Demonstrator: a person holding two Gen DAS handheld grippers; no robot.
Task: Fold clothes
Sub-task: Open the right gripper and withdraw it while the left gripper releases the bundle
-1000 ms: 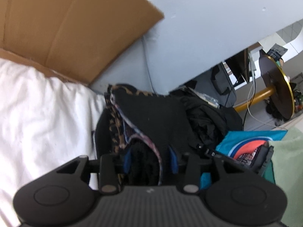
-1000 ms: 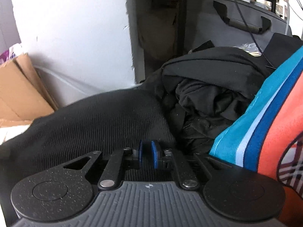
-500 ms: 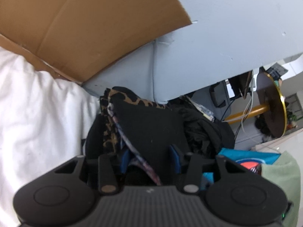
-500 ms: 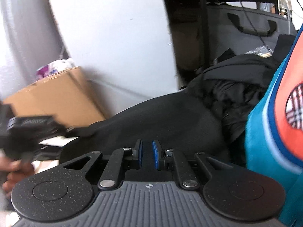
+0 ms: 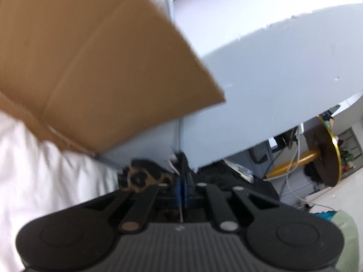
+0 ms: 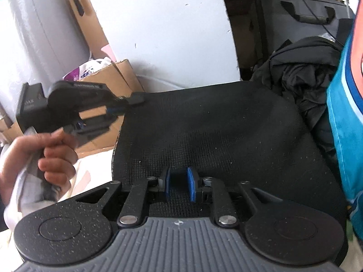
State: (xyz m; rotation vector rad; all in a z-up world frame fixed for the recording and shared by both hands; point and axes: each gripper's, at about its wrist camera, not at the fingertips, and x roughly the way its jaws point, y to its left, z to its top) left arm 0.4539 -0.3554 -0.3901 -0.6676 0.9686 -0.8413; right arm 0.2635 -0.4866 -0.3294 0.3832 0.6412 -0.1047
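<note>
Left tool (image 5: 181, 187): lower centre of the left wrist view, blue pads pressed nearly together on a thin edge of the black garment (image 6: 215, 136); in the right wrist view it sits at left (image 6: 120, 108), gripped by a hand (image 6: 38, 158), pinching the garment's far left corner.
Right tool (image 6: 179, 187): lower centre, clenched on the garment's near edge, black mesh cloth between its 2 blue pads.
Black garment: stretched across the middle of the right wrist view, between both tools.
Leopard-print cloth (image 5: 143, 178): just left of the left tool's pads.
Cardboard box (image 5: 90, 68): upper left.
White sheet (image 5: 45, 181): lower left.
Dark clothes pile (image 6: 301, 68): upper right.
</note>
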